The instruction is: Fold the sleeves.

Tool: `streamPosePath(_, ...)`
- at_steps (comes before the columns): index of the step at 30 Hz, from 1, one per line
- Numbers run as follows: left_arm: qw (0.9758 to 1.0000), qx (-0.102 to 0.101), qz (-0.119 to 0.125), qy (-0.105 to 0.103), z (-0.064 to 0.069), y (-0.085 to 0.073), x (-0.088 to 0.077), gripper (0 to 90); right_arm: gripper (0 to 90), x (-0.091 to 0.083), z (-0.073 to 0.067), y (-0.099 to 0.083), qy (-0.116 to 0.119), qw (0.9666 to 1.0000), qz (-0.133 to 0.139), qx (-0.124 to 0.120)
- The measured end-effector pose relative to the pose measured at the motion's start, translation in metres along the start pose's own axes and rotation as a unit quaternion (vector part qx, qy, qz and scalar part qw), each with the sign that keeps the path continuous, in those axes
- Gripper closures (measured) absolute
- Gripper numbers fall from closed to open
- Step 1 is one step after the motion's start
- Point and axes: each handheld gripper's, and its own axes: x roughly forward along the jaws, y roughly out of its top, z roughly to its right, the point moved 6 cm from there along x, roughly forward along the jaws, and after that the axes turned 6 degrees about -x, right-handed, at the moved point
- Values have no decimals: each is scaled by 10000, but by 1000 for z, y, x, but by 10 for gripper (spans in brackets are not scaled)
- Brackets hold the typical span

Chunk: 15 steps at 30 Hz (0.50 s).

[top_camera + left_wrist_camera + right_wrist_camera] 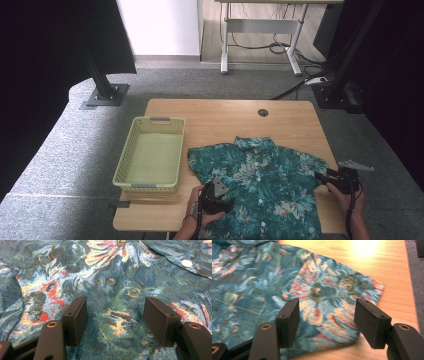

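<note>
1. Two grippers, jaws wide apart and empty: left gripper [216, 191] over the shirt's [260, 182] lower front, right gripper [334, 179] over its sleeve.
2. Shirt flat along the table's [220, 112] near edge.
3. Yellow basket [151, 154] at the left edge.

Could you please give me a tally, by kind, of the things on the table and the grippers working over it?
Shirts: 1, the teal floral shirt spread flat on the table
Baskets: 1, the pale green basket to the shirt's left
Grippers: 2, the left gripper and the right gripper, both with jaws open above the shirt
Total: 4
</note>
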Motion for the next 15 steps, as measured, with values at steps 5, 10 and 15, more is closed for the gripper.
streamPosePath(5, 10000, 2, -1, -1, 0, 0, 0, 360, 364, 3, 9, -3, -52, 9999, -98, 98)
streamPosePath(10, 10000, 0, 5, -3, 0, 0, 0, 360, 356, 5, 12, -4, -193, 9996, -149, 166)
streamPosePath(15, 10000, 1, 4, -2, 0, 0, 0, 360, 364, 10, 12, -3, -221, 9994, -186, 214)
